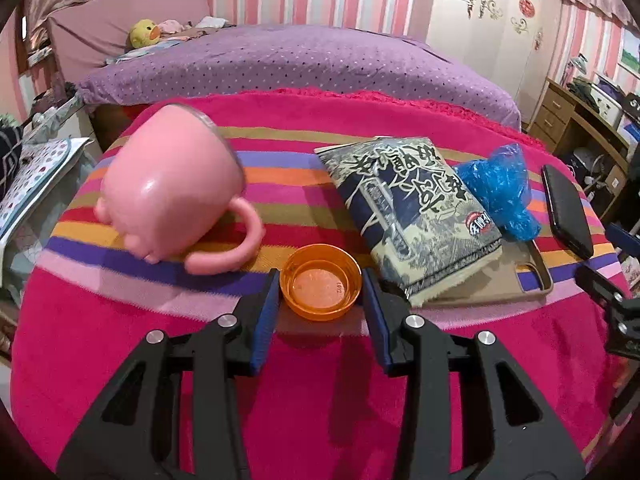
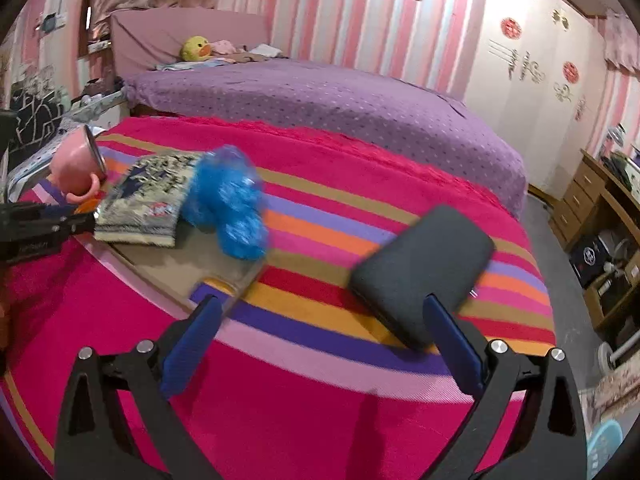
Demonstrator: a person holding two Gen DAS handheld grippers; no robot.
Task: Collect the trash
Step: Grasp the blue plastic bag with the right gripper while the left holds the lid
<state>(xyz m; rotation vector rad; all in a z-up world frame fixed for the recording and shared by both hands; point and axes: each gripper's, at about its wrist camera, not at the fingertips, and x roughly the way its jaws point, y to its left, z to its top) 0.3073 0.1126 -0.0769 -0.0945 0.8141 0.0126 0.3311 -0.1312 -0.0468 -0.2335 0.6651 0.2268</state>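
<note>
Orange cap (image 1: 321,282) on striped blanket (image 1: 320,360), left tool (image 1: 321,280) pads just beside it, not squeezing, right tool (image 2: 322,320) wide apart near black phone (image 2: 424,276), blue bag (image 2: 230,212) far left.

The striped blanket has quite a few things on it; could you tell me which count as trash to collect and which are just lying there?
Likely trash:
- orange cap, between the left gripper fingers
- blue crumpled plastic bag
- printed snack packet

Probably just lying about:
- pink mug, on its side
- dark phone, ahead of the open right gripper
- tan phone case
- yellow plush duck
</note>
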